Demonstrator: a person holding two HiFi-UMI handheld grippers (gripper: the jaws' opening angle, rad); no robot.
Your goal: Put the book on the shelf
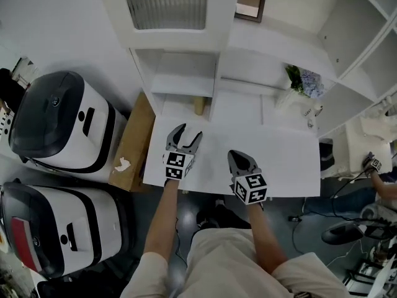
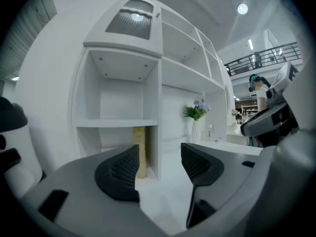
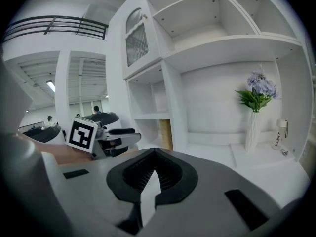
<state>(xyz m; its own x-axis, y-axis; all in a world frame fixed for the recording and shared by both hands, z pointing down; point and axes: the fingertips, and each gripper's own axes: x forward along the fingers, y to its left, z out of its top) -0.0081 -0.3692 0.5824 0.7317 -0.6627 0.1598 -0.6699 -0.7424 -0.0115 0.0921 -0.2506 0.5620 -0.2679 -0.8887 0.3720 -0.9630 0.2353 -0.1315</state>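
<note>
A tan book stands upright in the lowest compartment of the white shelf unit, against the divider; it shows as a tan spine in the left gripper view and the right gripper view. My left gripper hovers over the white desk a little in front of that compartment, open, with nothing between its fingers. To its right, my right gripper is shut and empty.
The white desk runs under the shelf. A vase of flowers stands at the back right. A cardboard box leans at the desk's left edge, beside two large white-and-black machines.
</note>
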